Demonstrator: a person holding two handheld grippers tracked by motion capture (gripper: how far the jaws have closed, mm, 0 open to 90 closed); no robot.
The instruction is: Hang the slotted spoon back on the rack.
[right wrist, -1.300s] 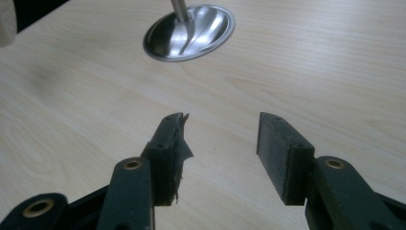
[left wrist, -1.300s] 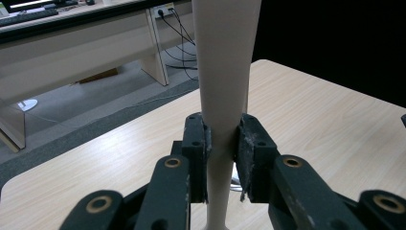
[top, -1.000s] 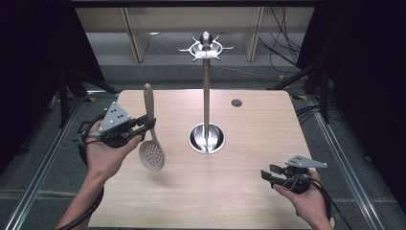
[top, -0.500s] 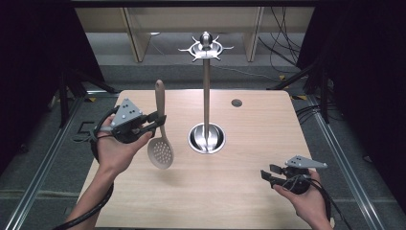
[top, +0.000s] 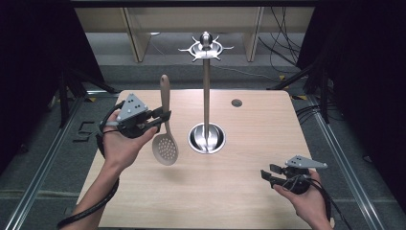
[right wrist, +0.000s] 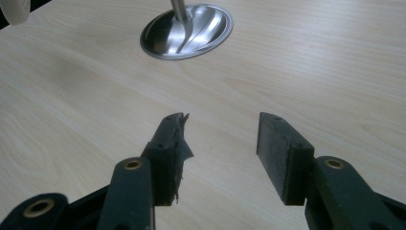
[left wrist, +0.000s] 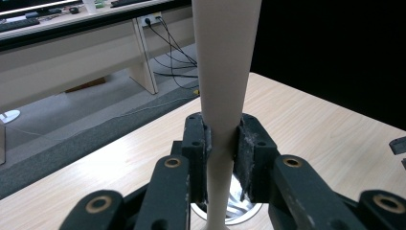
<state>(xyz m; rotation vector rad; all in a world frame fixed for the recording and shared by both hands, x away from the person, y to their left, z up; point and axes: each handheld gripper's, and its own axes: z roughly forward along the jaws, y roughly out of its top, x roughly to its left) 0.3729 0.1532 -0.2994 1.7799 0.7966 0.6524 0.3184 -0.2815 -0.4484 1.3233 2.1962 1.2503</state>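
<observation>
A beige slotted spoon (top: pixel 165 141) hangs upright over the table's left half, handle up and perforated bowl down. My left gripper (top: pixel 162 117) is shut on its handle (left wrist: pixel 221 110) a little above the bowl. A tall metal utensil stand (top: pixel 206 86) rises from a round steel base (top: pixel 207 138) at the table's centre, with hooks at its top (top: pixel 206 48); the spoon is just left of its pole. My right gripper (top: pixel 268 173) rests low near the front right corner, open with nothing between its pads (right wrist: pixel 277 148).
The wooden table (top: pixel 253 124) has a small round dark grommet (top: pixel 236 102) at the back right. Dark floor and metal rails border the table's sides. Pale desks and cables stand beyond the far edge.
My left gripper has carried the spoon to the right, closer to the stand's pole. The right gripper has stayed put.
</observation>
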